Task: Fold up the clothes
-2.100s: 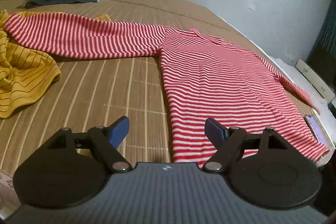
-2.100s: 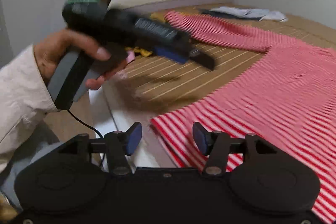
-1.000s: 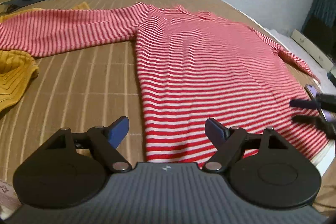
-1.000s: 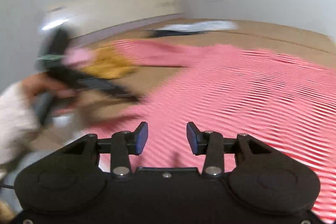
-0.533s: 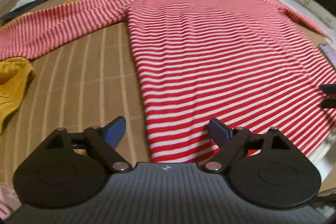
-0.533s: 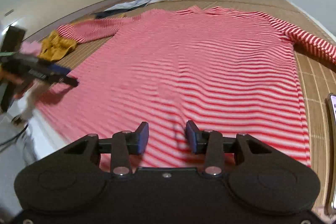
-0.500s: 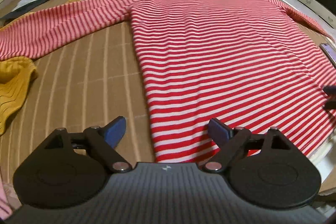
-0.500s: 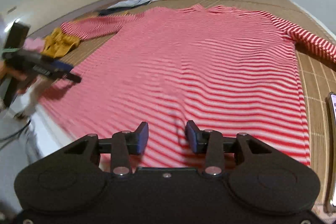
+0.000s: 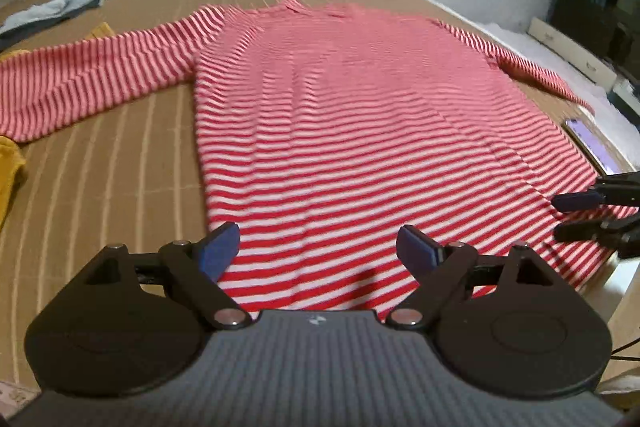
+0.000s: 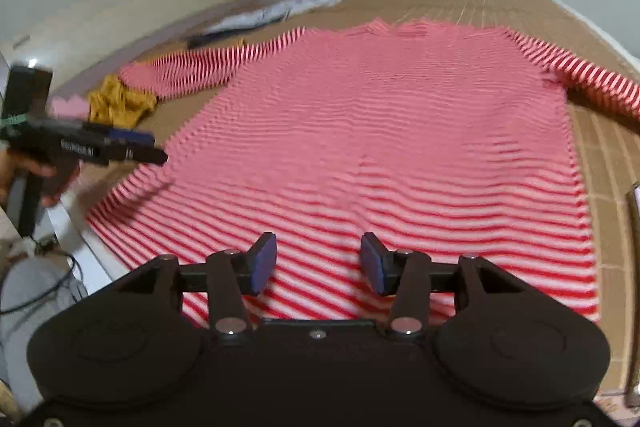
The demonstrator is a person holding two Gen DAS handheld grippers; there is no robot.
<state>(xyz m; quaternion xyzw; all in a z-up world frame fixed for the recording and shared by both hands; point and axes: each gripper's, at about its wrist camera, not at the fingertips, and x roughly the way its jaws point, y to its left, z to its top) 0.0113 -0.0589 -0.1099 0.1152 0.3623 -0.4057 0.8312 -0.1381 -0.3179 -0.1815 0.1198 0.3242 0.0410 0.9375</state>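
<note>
The red-and-white striped sweater (image 9: 352,131) lies flat on the bamboo mat (image 9: 112,163), its hem directly under both tools and its collar at the far end. The left gripper (image 9: 318,247) and right gripper (image 10: 318,263) both gape empty above opposite hem corners, equally near.

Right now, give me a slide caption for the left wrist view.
Open left tongs poised over the hem of a flat red-striped shirt on a bamboo mat.

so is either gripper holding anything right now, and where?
Nothing held. Left gripper and right gripper are both open above the striped shirt's hem.
</note>
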